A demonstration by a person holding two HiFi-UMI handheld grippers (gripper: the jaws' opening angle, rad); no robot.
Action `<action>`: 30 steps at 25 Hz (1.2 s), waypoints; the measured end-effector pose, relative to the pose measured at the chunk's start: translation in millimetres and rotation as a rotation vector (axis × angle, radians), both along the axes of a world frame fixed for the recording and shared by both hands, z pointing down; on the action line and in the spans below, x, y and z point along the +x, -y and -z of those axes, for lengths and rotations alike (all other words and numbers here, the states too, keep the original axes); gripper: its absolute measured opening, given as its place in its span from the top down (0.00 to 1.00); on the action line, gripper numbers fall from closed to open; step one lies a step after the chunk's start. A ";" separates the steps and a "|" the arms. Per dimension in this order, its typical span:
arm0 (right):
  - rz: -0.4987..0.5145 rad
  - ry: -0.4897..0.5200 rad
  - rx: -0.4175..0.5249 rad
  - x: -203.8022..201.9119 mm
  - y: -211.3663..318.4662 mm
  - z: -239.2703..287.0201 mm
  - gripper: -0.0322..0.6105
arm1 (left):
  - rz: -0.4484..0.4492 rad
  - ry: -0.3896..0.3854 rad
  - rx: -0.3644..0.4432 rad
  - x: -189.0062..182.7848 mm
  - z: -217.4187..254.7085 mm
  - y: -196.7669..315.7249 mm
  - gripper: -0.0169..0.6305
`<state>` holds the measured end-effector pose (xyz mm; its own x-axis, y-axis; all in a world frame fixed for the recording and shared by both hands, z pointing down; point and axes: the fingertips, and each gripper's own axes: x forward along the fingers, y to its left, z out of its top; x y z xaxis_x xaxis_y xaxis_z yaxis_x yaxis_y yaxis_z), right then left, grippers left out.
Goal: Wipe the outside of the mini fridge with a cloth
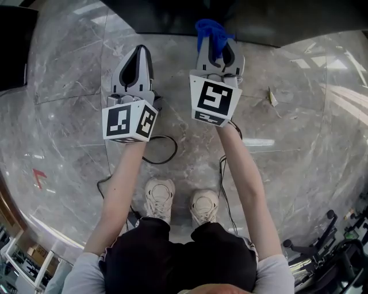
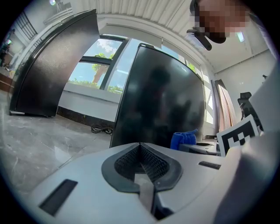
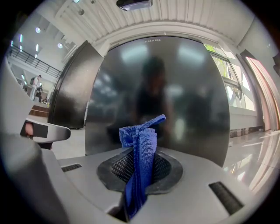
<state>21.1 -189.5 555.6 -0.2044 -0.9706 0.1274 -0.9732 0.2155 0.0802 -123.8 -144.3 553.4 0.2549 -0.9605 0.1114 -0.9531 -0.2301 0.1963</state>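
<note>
The mini fridge (image 3: pixel 157 96) is a dark, glossy box standing on the marble floor straight ahead; its top edge shows in the head view (image 1: pixel 190 17). My right gripper (image 1: pixel 217 49) is shut on a folded blue cloth (image 3: pixel 140 170), which sticks up between the jaws just short of the fridge's front. The cloth (image 1: pixel 211 33) also shows at the fridge's foot. My left gripper (image 1: pixel 137 60) hovers beside it, jaws closed with nothing between them (image 2: pixel 141 146). In the left gripper view the fridge (image 2: pixel 162 105) stands close ahead and the blue cloth (image 2: pixel 183 139) shows to the right.
A second dark cabinet (image 2: pixel 52 65) stands to the left of the fridge. A black cable (image 1: pixel 163 150) loops on the floor by the person's shoes (image 1: pixel 160 197), and another cable (image 2: pixel 101 129) lies by the wall. A scrap of litter (image 1: pixel 272 96) lies to the right.
</note>
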 end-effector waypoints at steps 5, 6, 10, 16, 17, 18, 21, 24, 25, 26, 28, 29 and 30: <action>-0.069 0.006 -0.014 35.9 0.5 -3.9 0.85 | -0.018 -0.003 0.007 13.9 3.1 -1.0 0.97; -0.082 0.006 -0.016 42.4 0.5 -4.5 0.85 | -0.021 -0.002 0.007 15.8 3.4 -1.4 0.97; -0.140 0.005 -0.026 70.0 0.9 -7.2 0.85 | -0.028 0.001 0.009 20.0 4.5 -2.2 0.97; -0.215 -0.025 -0.029 106.0 2.0 -8.4 0.85 | -0.033 -0.003 0.006 25.8 2.8 -2.7 0.97; -0.225 -0.023 -0.032 111.2 2.1 -8.9 0.85 | -0.038 -0.005 0.006 28.6 2.5 -2.8 0.97; -0.236 -0.015 -0.037 116.4 2.4 -9.4 0.85 | -0.043 -0.007 0.006 31.8 2.2 -2.7 0.97; -0.273 -0.008 -0.045 133.9 3.7 -11.1 0.85 | -0.061 -0.011 0.005 42.6 0.9 -2.3 0.97; -0.314 -0.021 -0.045 151.7 4.8 -12.2 0.85 | -0.076 -0.009 0.004 50.4 -0.2 -2.2 0.97; -0.328 -0.025 -0.045 157.4 5.0 -12.3 0.85 | -0.078 -0.008 0.004 51.4 -0.5 -2.1 0.97; -0.342 -0.029 -0.046 162.9 5.3 -12.5 0.85 | -0.079 -0.009 0.003 51.6 -0.9 -2.0 0.97; -0.365 -0.031 -0.045 173.4 6.4 -12.5 0.85 | -0.073 -0.009 -0.001 50.4 -2.2 -1.8 0.97; -0.375 -0.030 -0.045 178.3 7.1 -12.4 0.85 | -0.071 -0.008 -0.003 49.9 -3.1 -2.0 0.97; -0.384 -0.030 -0.046 183.4 7.6 -12.5 0.85 | -0.069 -0.007 -0.005 49.8 -4.0 -2.4 0.97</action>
<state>204.4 -197.2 568.1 0.1772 -0.9688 0.1731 -0.9811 -0.1601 0.1083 -74.0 -141.8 557.4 0.3214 -0.9400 0.1144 -0.9336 -0.2943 0.2045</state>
